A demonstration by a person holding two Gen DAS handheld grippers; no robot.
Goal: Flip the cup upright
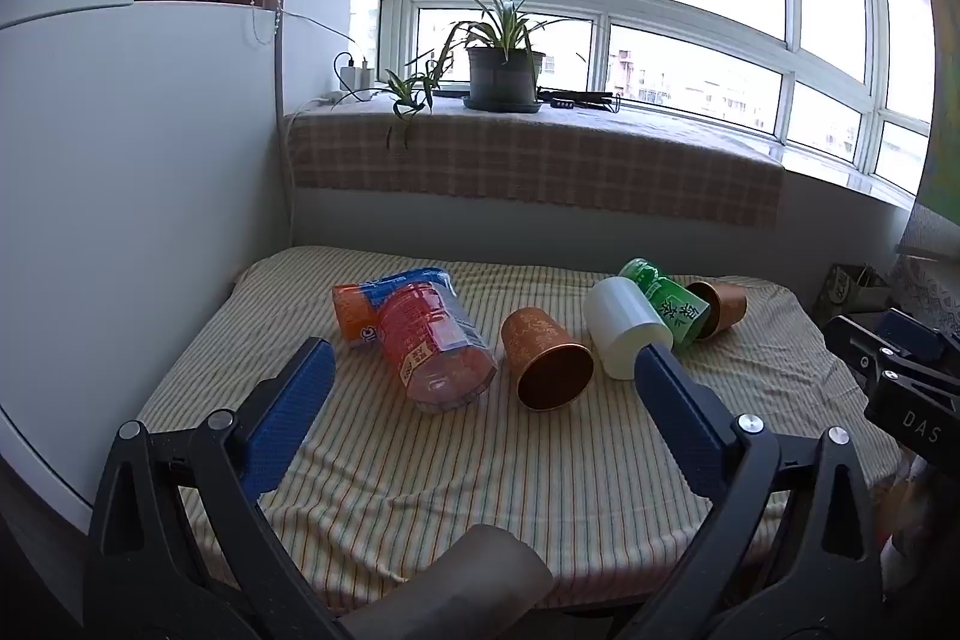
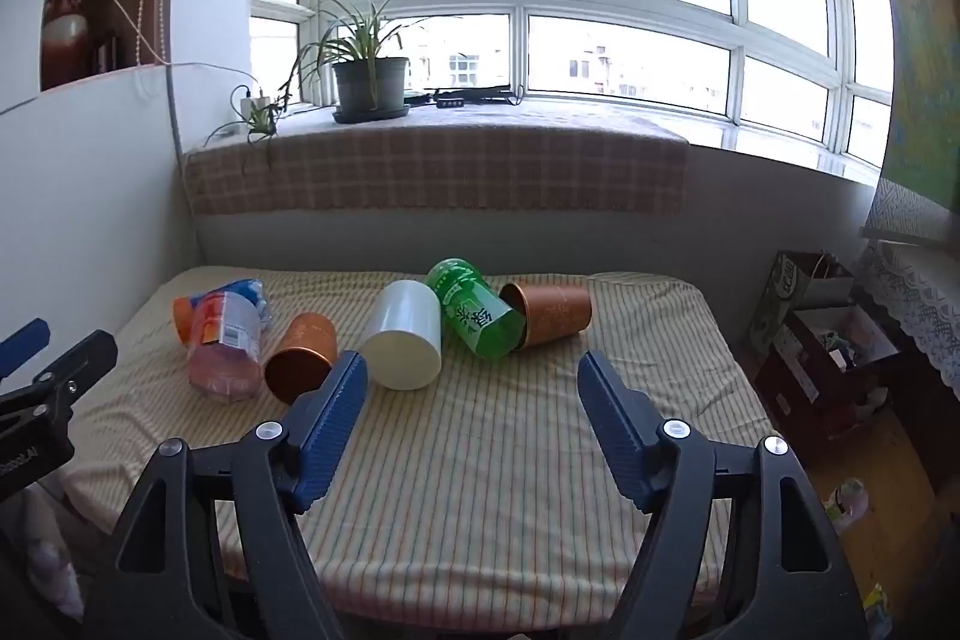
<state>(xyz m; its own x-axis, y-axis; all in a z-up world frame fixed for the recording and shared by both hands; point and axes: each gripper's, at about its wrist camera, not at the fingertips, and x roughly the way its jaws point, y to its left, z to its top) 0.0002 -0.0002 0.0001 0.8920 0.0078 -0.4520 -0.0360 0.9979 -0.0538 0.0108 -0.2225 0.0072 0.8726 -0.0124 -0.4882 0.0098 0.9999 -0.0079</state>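
Left claw (image 1: 483, 364) spread, empty | right claw (image 2: 471, 373) spread | copper cup (image 1: 543, 359) lying sideways

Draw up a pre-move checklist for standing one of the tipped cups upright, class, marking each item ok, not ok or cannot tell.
1. Left tool open and holding nothing: ok.
2. Right tool open and holding nothing: ok.
3. Near copper cup lies on its side, mouth toward the camera, with a gap on each side: ok.
4. White cup apart from its neighbours: not ok, the green cup lies against it.
5. Far copper cup easy to grasp: not ok, the green cup's end sits at its mouth.
6. Striped cloth flat enough for a steady stand: cannot tell.
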